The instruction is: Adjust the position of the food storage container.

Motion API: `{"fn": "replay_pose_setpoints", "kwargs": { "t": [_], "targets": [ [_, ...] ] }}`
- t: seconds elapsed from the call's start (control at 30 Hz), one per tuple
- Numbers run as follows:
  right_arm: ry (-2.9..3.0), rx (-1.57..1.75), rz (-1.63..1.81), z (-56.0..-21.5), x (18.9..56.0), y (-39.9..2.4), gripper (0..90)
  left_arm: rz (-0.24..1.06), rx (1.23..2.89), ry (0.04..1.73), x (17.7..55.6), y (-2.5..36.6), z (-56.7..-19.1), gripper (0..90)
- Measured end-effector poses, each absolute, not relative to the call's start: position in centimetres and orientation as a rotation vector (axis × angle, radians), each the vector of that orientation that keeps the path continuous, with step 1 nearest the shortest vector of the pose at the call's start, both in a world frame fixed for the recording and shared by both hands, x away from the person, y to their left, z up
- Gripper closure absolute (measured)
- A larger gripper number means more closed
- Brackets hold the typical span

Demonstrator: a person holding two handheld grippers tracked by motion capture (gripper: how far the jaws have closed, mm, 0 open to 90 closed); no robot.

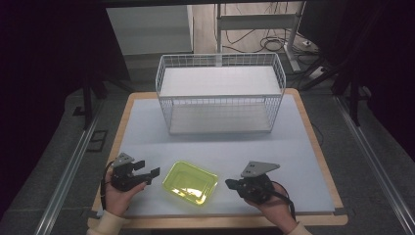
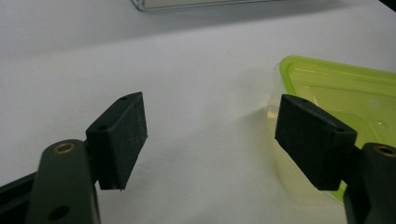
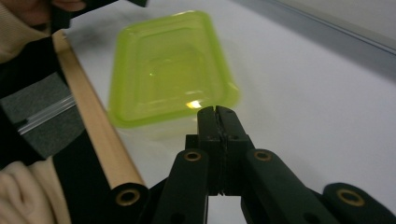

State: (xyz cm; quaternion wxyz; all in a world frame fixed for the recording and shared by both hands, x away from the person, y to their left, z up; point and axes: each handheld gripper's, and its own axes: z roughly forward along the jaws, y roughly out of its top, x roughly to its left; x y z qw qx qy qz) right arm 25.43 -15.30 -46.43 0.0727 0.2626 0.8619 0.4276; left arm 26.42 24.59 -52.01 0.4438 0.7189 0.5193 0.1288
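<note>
The tub (image 1: 190, 182) lies on the worktop (image 1: 147, 127) near its front edge — between the left claw (image 1: 150, 173) and right claw (image 1: 230, 184); the wire basket (image 1: 219, 93) stands behind, well apart.

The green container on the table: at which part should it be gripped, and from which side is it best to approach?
Probably by the raised rim of the green container, at its left short edge. The left hand-held gripper stands open beside that edge, so it could come in level from the left, one pad over the rim and one outside. The walls are thin and flared.

Table (image 1: 303, 161): wire basket (image 1: 220, 93) at back, green tray (image 1: 190, 182) at front
</note>
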Motion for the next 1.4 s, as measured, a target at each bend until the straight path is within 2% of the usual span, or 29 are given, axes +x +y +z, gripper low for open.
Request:
{"fn": "replay_pose_setpoints", "kwargs": {
  "t": [0.33,0.73,1.4],
  "targets": [
    [2.717,0.637,1.263,-47.1,23.8,-11.2,89.6,0.318,1.804,1.287,26.6,24.3,-52.3,24.4],
    [2.851,0.474,1.135,-49.9,21.7,-5.9,89.6,0.308,1.802,1.292,26.8,24.6,-52.5,24.4],
    [2.770,0.606,1.095,-50.1,24.4,-8.3,89.7,0.297,1.796,1.303,26.8,24.7,-52.7,24.4]
  ]
}}
